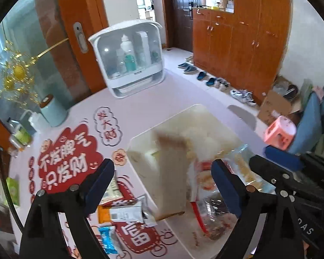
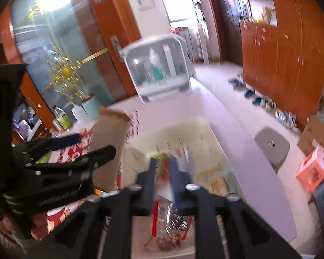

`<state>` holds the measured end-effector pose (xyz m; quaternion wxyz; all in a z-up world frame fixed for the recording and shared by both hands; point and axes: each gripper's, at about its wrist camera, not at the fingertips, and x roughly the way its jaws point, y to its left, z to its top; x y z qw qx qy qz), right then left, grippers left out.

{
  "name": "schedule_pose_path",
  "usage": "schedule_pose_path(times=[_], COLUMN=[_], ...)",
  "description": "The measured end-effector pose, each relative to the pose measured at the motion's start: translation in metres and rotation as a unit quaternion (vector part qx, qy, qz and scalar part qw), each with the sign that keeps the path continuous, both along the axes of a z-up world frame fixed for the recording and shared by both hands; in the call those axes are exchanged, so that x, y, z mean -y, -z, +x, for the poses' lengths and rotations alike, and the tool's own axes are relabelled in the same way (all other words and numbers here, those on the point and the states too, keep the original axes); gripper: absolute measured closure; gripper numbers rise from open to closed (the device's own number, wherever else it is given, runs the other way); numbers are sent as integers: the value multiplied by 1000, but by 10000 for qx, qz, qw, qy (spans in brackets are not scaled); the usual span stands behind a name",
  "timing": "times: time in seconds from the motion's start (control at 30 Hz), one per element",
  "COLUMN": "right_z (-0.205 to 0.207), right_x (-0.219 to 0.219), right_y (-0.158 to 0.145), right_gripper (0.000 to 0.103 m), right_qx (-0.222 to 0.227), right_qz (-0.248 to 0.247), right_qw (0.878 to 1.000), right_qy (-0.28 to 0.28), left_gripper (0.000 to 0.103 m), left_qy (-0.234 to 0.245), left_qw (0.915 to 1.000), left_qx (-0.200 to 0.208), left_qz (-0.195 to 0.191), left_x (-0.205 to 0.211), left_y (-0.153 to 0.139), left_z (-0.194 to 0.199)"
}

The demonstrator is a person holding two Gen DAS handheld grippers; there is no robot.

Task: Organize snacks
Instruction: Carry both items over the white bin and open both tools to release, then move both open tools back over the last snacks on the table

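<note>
A translucent white storage bin (image 1: 140, 157) stands on the table, with a brown cardboard divider (image 1: 172, 172) inside it. My left gripper (image 1: 162, 170) is open above the bin's near left side, holding nothing. A clear snack bag with red print (image 1: 207, 194) hangs over the bin. My right gripper (image 2: 163, 168) is shut on that snack bag (image 2: 166, 215) and holds it over the bin (image 2: 194, 129). Several loose snack packets (image 1: 116, 213) lie on the table left of the bin. The right gripper also shows at the right edge of the left wrist view (image 1: 257, 161).
A white cosmetics case (image 1: 127, 58) stands at the table's far side. A mint cup (image 1: 51, 110), bottles and a gold plant are at the far left. A pink stool (image 1: 280, 129), shoes and a cardboard box are on the floor to the right.
</note>
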<state>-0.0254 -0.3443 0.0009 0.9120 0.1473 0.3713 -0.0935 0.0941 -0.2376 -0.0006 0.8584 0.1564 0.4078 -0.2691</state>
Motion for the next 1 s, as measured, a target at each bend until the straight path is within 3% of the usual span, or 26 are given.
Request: schedule_pose_path(times=[0.03, 0.1, 0.47, 1.0], right_z=[0, -3, -10, -37], right_x=[2, 3, 0, -43], right_y=[4, 12, 19, -11], right_gripper=[62, 60, 60, 60], right_qx=[-55, -122, -260, -159], right_qz=[-6, -60, 58, -78], right_qw=[10000, 9998, 9996, 9992], right_qy=[66, 123, 76, 352], left_gripper=[12, 12, 12, 12], left_qy=[27, 8, -493, -757], left_qw=[10000, 9998, 9979, 9968], left_qx=[-9, -81, -376, -80], left_qz=[71, 167, 177, 242], left_x=[0, -2, -56, -162], left_y=[3, 9, 19, -9], left_z=[0, -1, -2, -29])
